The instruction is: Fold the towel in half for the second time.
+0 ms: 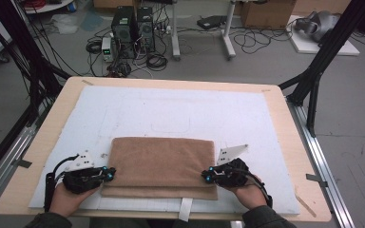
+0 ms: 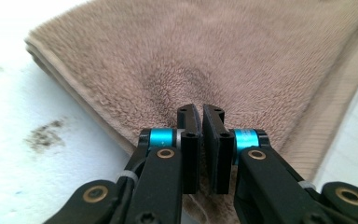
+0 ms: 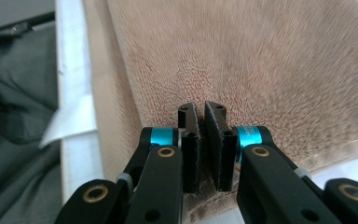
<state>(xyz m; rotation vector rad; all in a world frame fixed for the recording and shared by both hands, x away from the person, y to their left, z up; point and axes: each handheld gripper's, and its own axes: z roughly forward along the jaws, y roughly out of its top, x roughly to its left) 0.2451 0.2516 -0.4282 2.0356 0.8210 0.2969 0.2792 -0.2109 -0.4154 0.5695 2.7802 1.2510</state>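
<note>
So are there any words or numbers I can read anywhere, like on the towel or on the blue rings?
None can be read.
Blue ring on the right gripper: tiny print, too blurred to read.
Blue ring on the left gripper: faint marks, too blurred.
Brown towel: no label or words visible.

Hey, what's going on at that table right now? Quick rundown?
Left gripper and right gripper shut on the brown towel, one at each end. Towel folded, flat on white mat. Nothing in the way.
</note>
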